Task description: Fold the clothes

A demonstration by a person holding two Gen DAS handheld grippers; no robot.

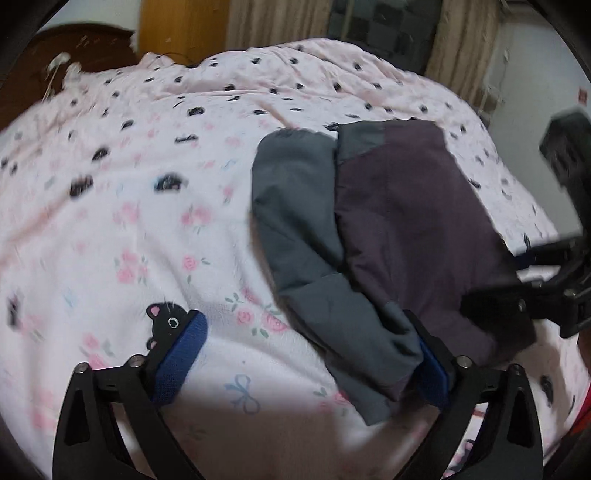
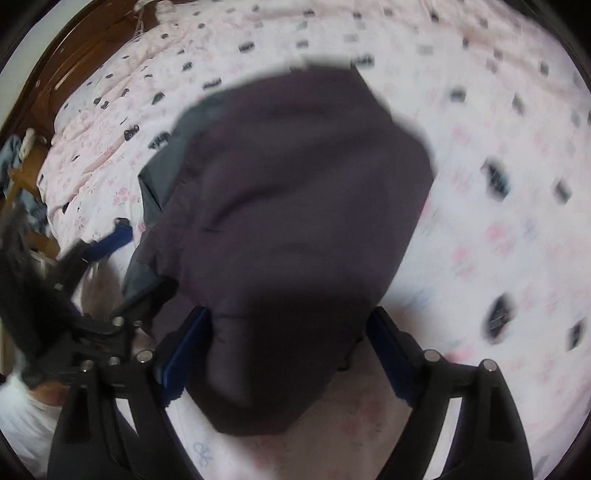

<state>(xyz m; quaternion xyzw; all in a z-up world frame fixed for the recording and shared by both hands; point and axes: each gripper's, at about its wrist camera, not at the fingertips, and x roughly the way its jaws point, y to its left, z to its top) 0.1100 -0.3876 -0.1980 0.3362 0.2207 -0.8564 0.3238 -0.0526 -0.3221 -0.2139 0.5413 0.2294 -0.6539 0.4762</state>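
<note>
A folded garment, dark purple with grey sleeves, lies on the pink flowered bedsheet. My left gripper stands open low over the sheet. Its right blue pad is at the end of the grey sleeve, and its left pad is over bare sheet. In the right wrist view the purple garment fills the middle. My right gripper is open, with the garment's near end lying between its blue pads. Each gripper shows in the other's view: the right gripper and the left gripper.
A brown wooden headboard bounds the far left of the bed; curtains hang behind it. Loose blue and white clothes lie beside the bed at the left. Bare bedsheet spreads to the right of the garment.
</note>
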